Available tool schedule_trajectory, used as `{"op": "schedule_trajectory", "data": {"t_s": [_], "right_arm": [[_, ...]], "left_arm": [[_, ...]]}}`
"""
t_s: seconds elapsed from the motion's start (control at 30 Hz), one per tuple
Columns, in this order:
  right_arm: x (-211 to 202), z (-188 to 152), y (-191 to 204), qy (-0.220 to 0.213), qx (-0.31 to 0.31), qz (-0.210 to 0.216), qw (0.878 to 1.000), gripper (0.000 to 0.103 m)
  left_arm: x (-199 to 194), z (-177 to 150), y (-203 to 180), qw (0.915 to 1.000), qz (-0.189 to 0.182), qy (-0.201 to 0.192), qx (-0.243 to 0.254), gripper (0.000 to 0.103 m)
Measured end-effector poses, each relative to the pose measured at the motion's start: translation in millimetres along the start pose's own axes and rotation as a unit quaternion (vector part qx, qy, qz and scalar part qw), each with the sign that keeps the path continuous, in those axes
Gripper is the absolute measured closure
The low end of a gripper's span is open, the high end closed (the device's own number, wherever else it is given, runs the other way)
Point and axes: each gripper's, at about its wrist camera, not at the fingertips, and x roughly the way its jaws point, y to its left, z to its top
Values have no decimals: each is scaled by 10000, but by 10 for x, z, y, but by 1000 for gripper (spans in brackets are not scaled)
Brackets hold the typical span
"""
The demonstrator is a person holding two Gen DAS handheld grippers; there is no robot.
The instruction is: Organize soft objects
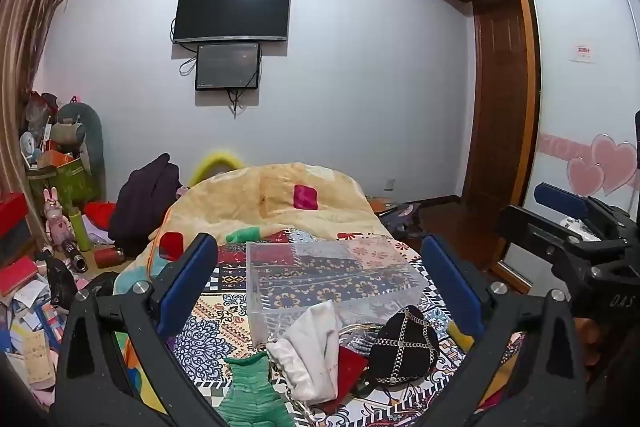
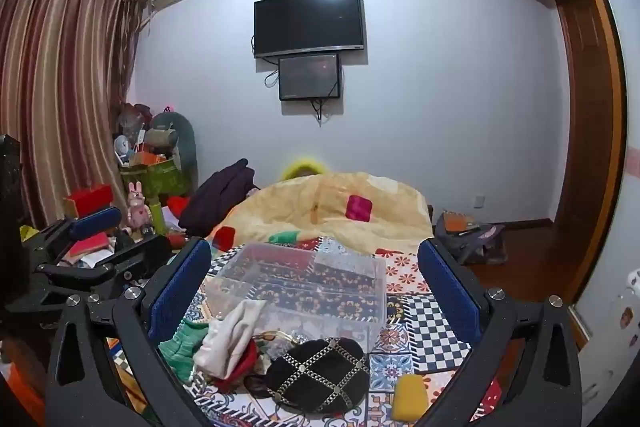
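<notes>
Both hand-held grippers, left and right, gape wide, holding nothing. Soft pile lies low centre between the fingers: black hat, white cloth, green knit, before clear box on bed.

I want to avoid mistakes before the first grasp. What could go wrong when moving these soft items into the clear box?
1. The black chain-trimmed hat lies against the white cloth and red item; a grasp may lift several together.
2. A metal chain runs beside the pile and could snag.
3. The clear box sits on soft bedding, so it may shift or tip if pushed.
</notes>
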Motion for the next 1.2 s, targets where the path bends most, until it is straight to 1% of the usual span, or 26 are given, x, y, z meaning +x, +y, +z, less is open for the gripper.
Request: {"op": "schedule_trajectory", "data": {"t_s": [0.13,0.17,0.23,0.37,0.63,1.2], "right_arm": [[-4,-8,14,-17,4,40,10000,0],[-2,-10,17,-6,10,48,10000,0],[-19,-3,4,-71,17,26,10000,0],[-48,46,12,-51,18,39,10000,0],[-30,21,0,-24,57,34,10000,0],[-40,33,-30,-33,79,33,10000,0]], "left_arm": [[20,-10,-4,9999,103,-21,-9,0],[58,-22,-78,10000,50,-13,9,0],[37,-21,-45,10000,17,-3,18,0],[-25,1,-55,9999,0,-60,89,0],[-32,14,-101,9998,39,-81,169,0],[-44,11,-100,9998,21,-85,159,0]]}}
